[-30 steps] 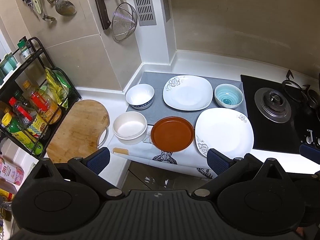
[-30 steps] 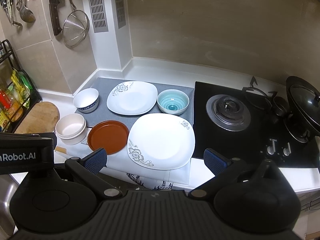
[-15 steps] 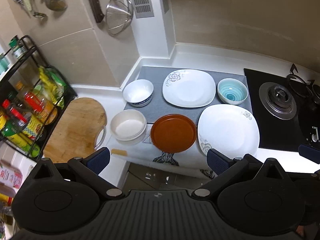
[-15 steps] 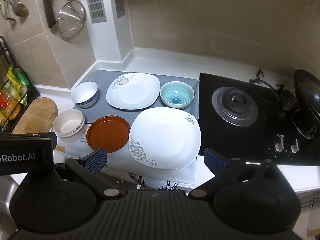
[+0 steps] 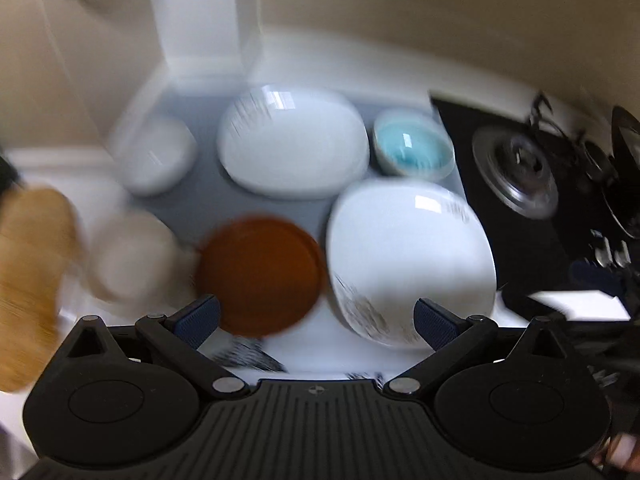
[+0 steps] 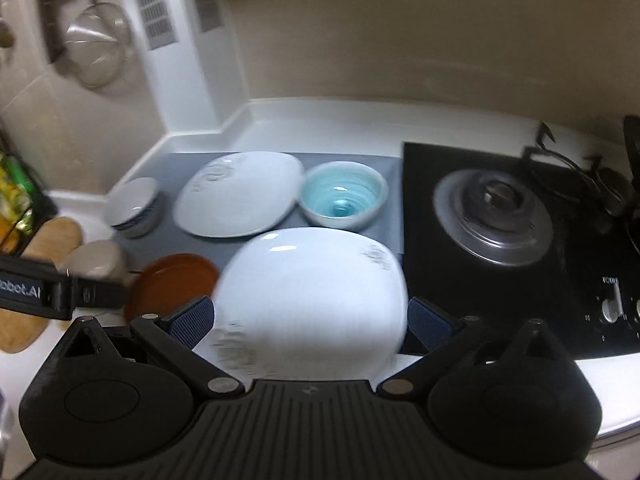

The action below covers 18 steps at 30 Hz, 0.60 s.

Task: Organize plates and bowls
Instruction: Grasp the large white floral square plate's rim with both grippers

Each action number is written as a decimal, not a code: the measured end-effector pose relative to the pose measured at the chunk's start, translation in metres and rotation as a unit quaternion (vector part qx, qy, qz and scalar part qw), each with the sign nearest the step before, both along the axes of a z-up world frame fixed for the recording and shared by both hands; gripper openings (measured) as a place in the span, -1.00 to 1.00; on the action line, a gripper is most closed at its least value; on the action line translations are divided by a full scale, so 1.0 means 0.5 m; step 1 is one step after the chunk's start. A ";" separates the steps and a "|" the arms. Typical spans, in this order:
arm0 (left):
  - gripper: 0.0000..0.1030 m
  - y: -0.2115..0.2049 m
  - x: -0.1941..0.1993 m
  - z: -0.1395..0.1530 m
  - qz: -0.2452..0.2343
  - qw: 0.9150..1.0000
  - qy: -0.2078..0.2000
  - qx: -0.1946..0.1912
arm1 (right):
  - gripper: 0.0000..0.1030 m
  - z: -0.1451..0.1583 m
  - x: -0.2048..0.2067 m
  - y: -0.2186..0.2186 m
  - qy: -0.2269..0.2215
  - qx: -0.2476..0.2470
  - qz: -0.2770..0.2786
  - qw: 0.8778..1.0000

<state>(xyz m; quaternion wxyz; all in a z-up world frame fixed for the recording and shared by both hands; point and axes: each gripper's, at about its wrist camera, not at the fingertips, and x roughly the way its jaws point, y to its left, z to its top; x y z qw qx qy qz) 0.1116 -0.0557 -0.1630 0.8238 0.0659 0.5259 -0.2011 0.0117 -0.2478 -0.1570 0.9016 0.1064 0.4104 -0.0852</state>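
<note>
Between the spread blue pads of the right gripper (image 6: 310,326), the near white square plate (image 6: 316,288) is framed, its front edge closest to the tool; nothing is held, and the jaws are wide apart. The left gripper (image 5: 316,318) is likewise open and empty, with the brown round plate (image 5: 260,274) just ahead of its left finger and the same white plate ahead of its right. Farther ahead a second white square plate (image 6: 240,194) and a turquoise bowl (image 6: 344,194) are seen on the grey mat (image 6: 388,168), with a white bowl (image 6: 134,206) and a beige bowl (image 6: 94,260) off to the left. Both views are smeared, so contact cannot be judged. Stacking is likely best begun by pinching the near plate's overhanging front rim, lifted level, clear of the stove (image 6: 496,216) at the right.
</note>
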 end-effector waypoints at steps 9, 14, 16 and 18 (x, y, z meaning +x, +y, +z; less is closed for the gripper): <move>0.11 -0.009 0.130 -0.227 0.031 0.984 0.166 -0.057 | 1.00 -0.131 0.008 -0.161 0.009 0.090 -0.016 0.996; -0.13 -0.013 0.153 -0.263 0.066 0.968 0.218 -0.103 | 0.26 -0.200 0.051 -0.215 0.056 0.146 -0.004 0.988; -0.25 -0.020 0.154 -0.270 0.076 0.966 0.222 -0.104 | -0.01 -0.231 0.069 -0.231 0.075 0.180 0.007 0.981; -0.58 -0.022 0.152 -0.273 0.092 0.963 0.234 -0.101 | -0.05 -0.257 0.084 -0.244 0.091 0.191 0.001 0.977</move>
